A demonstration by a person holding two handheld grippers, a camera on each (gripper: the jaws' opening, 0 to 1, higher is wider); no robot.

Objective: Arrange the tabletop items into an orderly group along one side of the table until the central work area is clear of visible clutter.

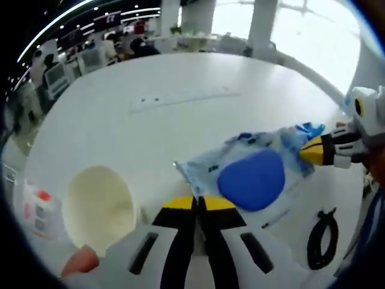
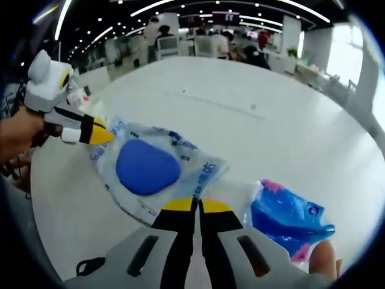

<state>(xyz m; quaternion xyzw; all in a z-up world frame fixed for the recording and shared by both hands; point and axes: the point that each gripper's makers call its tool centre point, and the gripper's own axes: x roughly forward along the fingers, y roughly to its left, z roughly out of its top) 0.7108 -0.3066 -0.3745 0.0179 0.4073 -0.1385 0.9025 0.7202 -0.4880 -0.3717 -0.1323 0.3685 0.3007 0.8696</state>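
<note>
Item: wipes pack (image 1: 252, 177), soft clear-and-blue packet with a blue oval lid, lying flat on the white table (image 1: 180, 78). In the left gripper view it sits at about 2 o'clock from the jaws, near the table's near edge; in the right gripper view the same pack (image 2: 150, 171) lies at 11 o'clock.

Left gripper (image 1: 198, 201): jaws pressed together on the near corner of the pack's wrapper. Seen from the right gripper view (image 2: 99, 135), its yellow tips pinch the far end at 10 o'clock.

Right gripper (image 2: 195, 205): jaws likewise closed narrow on the wrapper's edge. Seen from the left gripper view (image 1: 313, 150), it grips the opposite end at 3 o'clock.

Other stock: cream bowl (image 1: 99, 205) at 9 o'clock and a small bottle (image 1: 39, 211) beyond it, both in the left gripper view; black strap (image 1: 322, 238) at 4 o'clock; a blue and pink pouch (image 2: 289, 220) at 3 o'clock in the right gripper view, just beside the pack.

Handling note: the step looks like a two-ended carry of the pack toward one side. Keep both ends level and move them together, so the thin film neither tears nor slips; set it down beside the pouch, edges parallel.
</note>
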